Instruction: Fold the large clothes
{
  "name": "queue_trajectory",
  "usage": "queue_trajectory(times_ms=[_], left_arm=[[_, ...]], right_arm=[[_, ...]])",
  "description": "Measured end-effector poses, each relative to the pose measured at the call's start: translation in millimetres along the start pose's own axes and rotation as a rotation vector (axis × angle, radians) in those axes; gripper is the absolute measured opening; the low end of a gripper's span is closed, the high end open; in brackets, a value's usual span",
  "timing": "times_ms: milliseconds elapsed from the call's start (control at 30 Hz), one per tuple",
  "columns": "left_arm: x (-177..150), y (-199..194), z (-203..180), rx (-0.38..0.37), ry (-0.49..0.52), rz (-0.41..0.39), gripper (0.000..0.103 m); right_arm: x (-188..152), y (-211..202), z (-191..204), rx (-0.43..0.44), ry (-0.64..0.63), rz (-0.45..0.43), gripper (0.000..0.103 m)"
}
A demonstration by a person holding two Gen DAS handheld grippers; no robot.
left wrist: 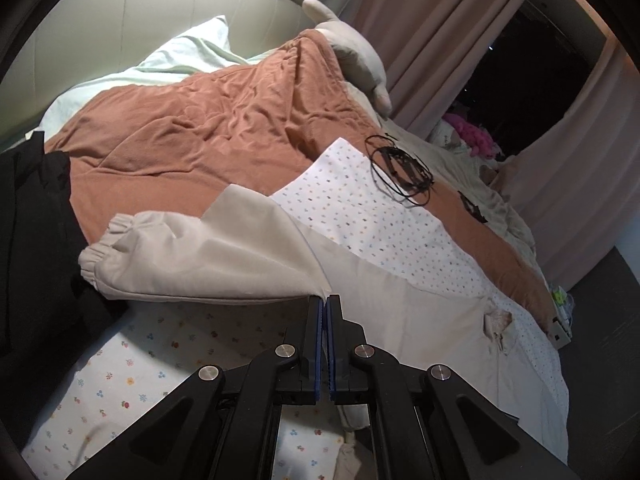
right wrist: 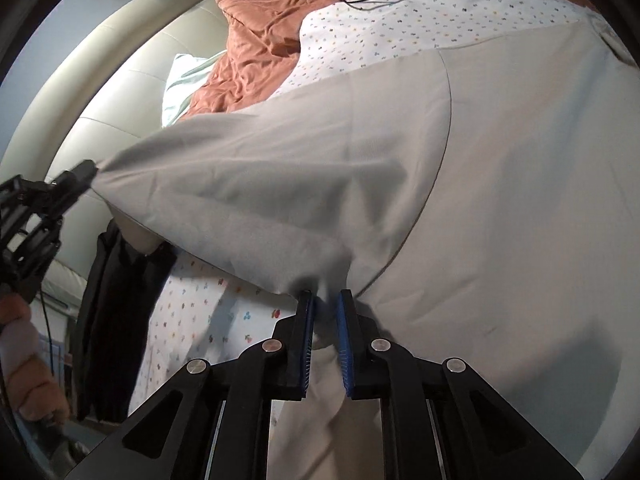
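A large cream garment (left wrist: 224,256) lies across the bed, one sleeve with an elastic cuff (left wrist: 96,256) stretched out to the left. My left gripper (left wrist: 325,300) is shut on a fold of the cloth near where that sleeve joins the body, and the fabric lifts toward it. In the right wrist view the same garment (right wrist: 320,168) fills the frame, pulled taut between the left gripper (right wrist: 86,172) at far left and my right gripper (right wrist: 325,300). A bunch of the cloth's lower edge sits pinched between the right gripper's blue pads (right wrist: 344,336).
An orange quilt (left wrist: 200,132) covers the far side of the bed. A floral sheet (left wrist: 344,196) lies under the garment. Black cables (left wrist: 400,172) sit on it. A black garment (left wrist: 32,240) hangs at left. Pillow (left wrist: 184,52), white plush (left wrist: 352,48) and curtains (left wrist: 440,20) stand beyond.
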State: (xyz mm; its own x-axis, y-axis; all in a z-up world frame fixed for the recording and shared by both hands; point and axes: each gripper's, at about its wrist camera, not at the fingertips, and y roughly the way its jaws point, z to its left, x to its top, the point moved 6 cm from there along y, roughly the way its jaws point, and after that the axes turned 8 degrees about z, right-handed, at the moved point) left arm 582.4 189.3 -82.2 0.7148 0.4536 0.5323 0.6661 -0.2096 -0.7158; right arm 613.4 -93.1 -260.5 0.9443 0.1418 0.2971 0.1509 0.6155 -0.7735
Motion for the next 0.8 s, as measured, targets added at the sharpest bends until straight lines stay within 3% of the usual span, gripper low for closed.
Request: queue_trajectory(times_ms=[133,267,467,800], left_arm=[[-7.9,-2.5,-22.9,-0.042,0.029,0.005,0.001],[-14.2,-7.5,-49.6,-0.094,0.078,0.004,0.001],[-35.5,-8.8,-93.7,-0.159,0.164,0.033,0.001],[-103.0,6.4,-160.6,-0.249,0.290,0.149,0.001]], right_arm=[[-0.2,11.7,-5.2,0.034,0.039,0.035,0.013],[-4.2,-2.3,-9.7,0.041,0.042,0.056,0.013],[-18.2,-52.0,-41.4,-0.003,0.091,-0.032,0.013],[-58.8,-131.8,-98.5,-0.033,0.191,-0.141,0.013]])
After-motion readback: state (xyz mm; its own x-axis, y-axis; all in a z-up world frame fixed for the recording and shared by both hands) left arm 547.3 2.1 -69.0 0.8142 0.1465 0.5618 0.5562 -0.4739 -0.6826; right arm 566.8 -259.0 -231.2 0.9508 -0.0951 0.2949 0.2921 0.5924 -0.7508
